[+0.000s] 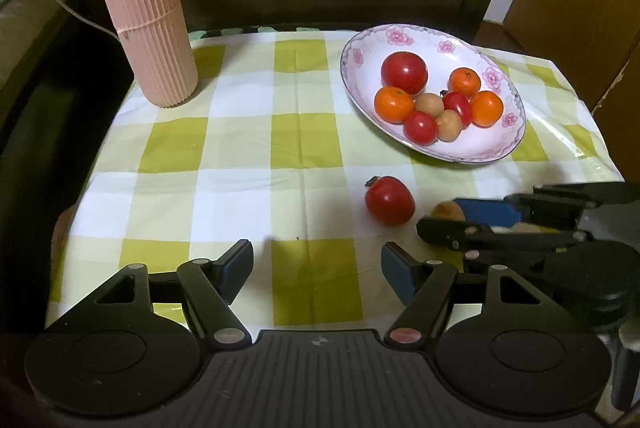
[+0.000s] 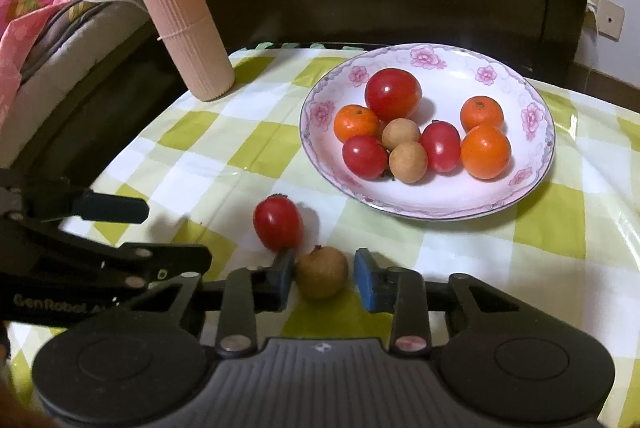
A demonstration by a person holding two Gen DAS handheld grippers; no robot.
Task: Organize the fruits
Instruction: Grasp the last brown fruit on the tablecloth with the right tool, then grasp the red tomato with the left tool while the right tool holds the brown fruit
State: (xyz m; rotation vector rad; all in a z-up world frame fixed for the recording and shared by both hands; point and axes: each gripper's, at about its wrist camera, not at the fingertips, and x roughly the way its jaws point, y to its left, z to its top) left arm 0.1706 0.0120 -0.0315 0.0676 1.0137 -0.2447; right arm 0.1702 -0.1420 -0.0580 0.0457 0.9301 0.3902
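right gripper [image 2: 324, 278]: pads straddle longan [image 2: 322, 271], gap on one side | left gripper [image 1: 316, 268]: apart, empty | tomato [image 2: 278, 223] near plate [image 2: 536, 164]

In the left wrist view the right gripper [image 1: 460, 218] covers most of the brown fruit [image 1: 447, 210] and runs off the right edge. In the right wrist view the left gripper [image 2: 160, 228] is cut by the left edge, its printed label only partly readable. The pink tube [image 1: 140, 8] loses its top at the frame's upper edge.
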